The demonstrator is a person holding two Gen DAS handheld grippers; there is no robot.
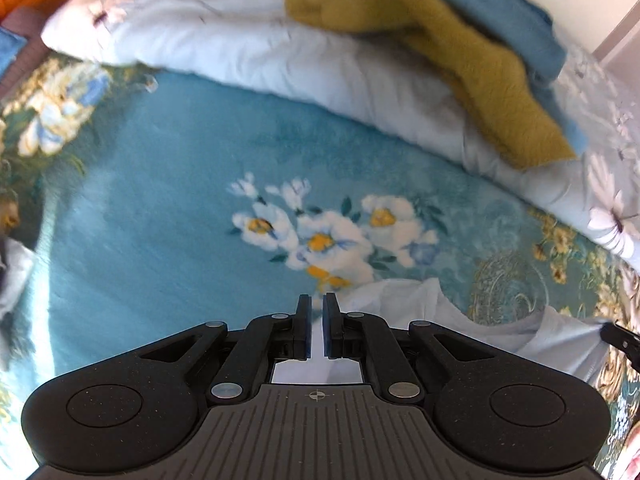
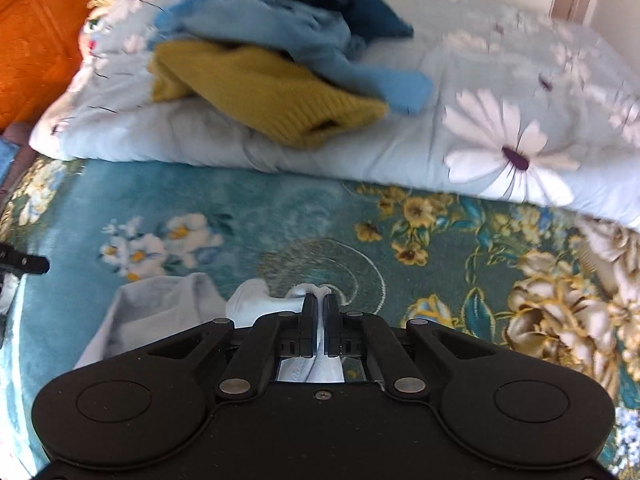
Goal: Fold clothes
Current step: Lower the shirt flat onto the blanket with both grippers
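Note:
A white garment (image 1: 460, 312) lies on the teal floral blanket (image 1: 160, 180), stretched between my two grippers. My left gripper (image 1: 316, 308) is shut, with a strip of the white cloth showing between its pads. My right gripper (image 2: 319, 304) is shut on a bunched edge of the same white garment (image 2: 160, 308), which trails off to its left. Both grippers point steeply down at the blanket (image 2: 280, 208). The right gripper's tip (image 1: 618, 338) shows at the far right of the left wrist view. The left gripper's tip (image 2: 24, 264) shows at the far left of the right wrist view.
Behind the blanket lies a folded pale quilt (image 2: 500, 80) printed with daisies. A mustard knit sweater (image 2: 272, 96) and blue garments (image 2: 280, 24) are piled on it. An orange padded surface (image 2: 36, 40) stands at the back left.

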